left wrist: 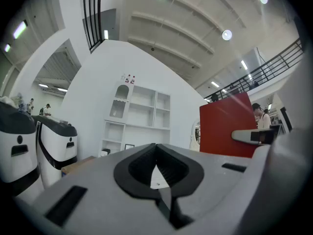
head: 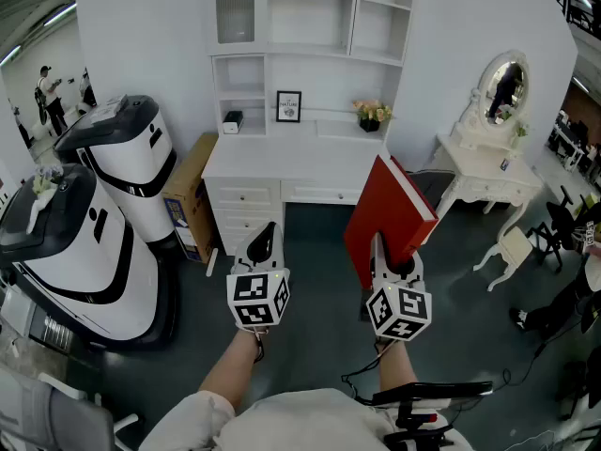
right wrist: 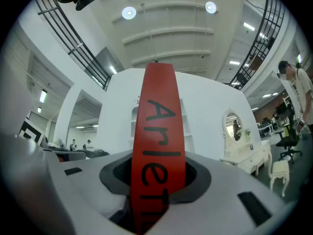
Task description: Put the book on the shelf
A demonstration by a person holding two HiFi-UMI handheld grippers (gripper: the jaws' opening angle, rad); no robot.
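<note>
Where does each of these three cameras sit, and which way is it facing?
Head view: on the person's head, facing steeply down and forward at the shelf unit; shows both forearms, left gripper and right gripper.
Left gripper view: on the left gripper, looking along its closed fingers towards the shelf unit.
Right gripper view: on the right gripper, looking along fingers clamped on the red book.
Shared: all three show red book and shelf unit.
</note>
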